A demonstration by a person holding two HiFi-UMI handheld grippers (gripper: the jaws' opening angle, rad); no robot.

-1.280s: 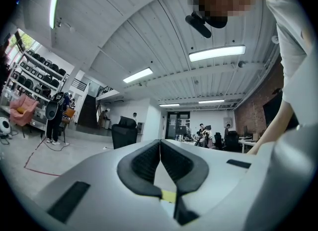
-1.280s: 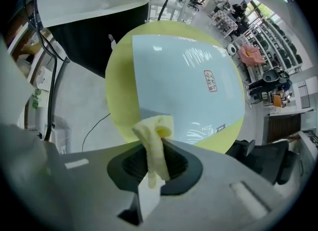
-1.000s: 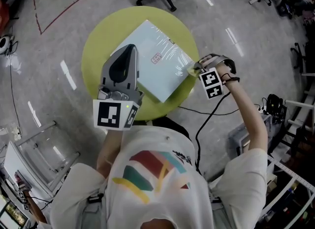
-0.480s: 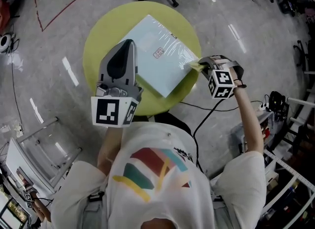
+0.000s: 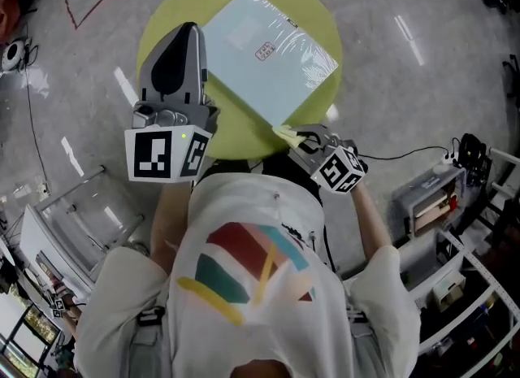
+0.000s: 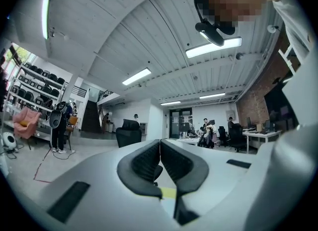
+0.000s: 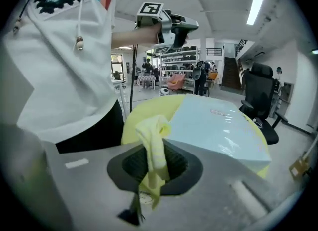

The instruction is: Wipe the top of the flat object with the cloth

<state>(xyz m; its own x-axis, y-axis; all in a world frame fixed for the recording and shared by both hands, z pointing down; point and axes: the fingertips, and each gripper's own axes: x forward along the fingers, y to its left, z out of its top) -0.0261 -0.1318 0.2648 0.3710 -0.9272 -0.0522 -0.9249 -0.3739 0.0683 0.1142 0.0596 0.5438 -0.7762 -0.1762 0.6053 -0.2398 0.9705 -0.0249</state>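
Note:
A flat pale-blue box (image 5: 268, 51) in shiny wrap lies on a round yellow-green table (image 5: 166, 35). My right gripper (image 5: 291, 134) is at the table's near edge, just off the box's near corner, shut on a yellow cloth (image 5: 284, 132). In the right gripper view the cloth (image 7: 154, 140) hangs folded between the jaws, with the box (image 7: 218, 130) and table (image 7: 149, 111) just beyond. My left gripper (image 5: 188, 33) is held above the table's left side. It points up at the ceiling in the left gripper view, jaws (image 6: 160, 148) shut with nothing between them.
A black office chair (image 7: 258, 96) stands beyond the table. A cable (image 5: 398, 157) runs across the floor to a rack of equipment (image 5: 431, 206) at the right. A clear bin frame (image 5: 65, 222) sits at the lower left.
My right gripper with the cloth has moved from the box's right edge round to the table's near edge, closer to my body. The left gripper stays raised.

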